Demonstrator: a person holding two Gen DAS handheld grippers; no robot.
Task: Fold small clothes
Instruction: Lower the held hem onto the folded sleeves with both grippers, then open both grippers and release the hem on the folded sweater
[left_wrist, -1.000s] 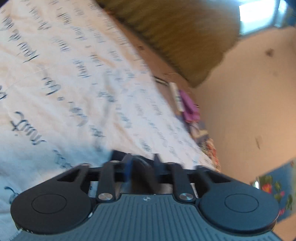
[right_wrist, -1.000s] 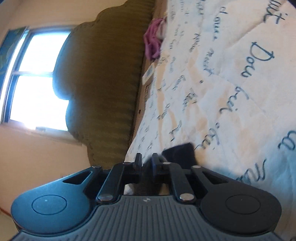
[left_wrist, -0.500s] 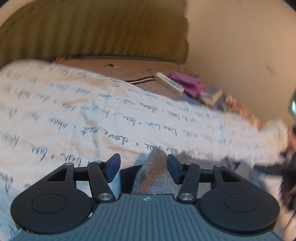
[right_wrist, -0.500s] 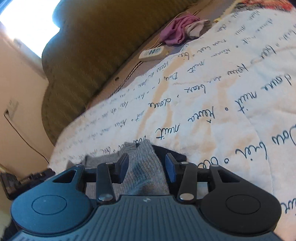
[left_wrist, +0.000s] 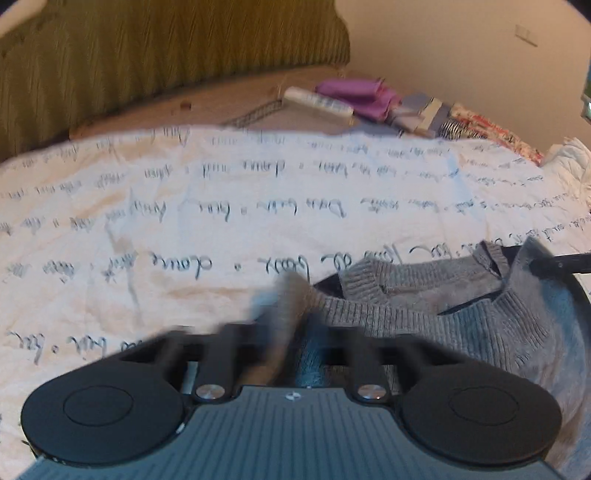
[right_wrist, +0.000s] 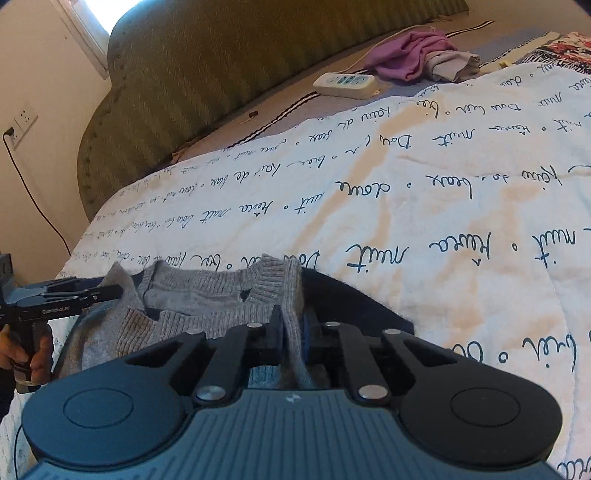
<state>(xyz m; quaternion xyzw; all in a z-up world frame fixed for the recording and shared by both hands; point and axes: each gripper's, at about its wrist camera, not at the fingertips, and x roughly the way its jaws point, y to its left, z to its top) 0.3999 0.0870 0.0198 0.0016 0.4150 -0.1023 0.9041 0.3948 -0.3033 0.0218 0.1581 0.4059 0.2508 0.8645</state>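
Clamping grey knit sweater (right_wrist: 221, 295) w/ both: right gripper (right_wrist: 293, 334) & left gripper (left_wrist: 286, 332) jaws just closed on its ribbed edge.

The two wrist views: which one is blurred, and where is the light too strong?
Left wrist view: motion blur smears the left tongs and the grey sweater edge they pinch. Right wrist view: sharp, right tongs crisp on the knit; the window at top left is blown out white. Both bend straight lines.
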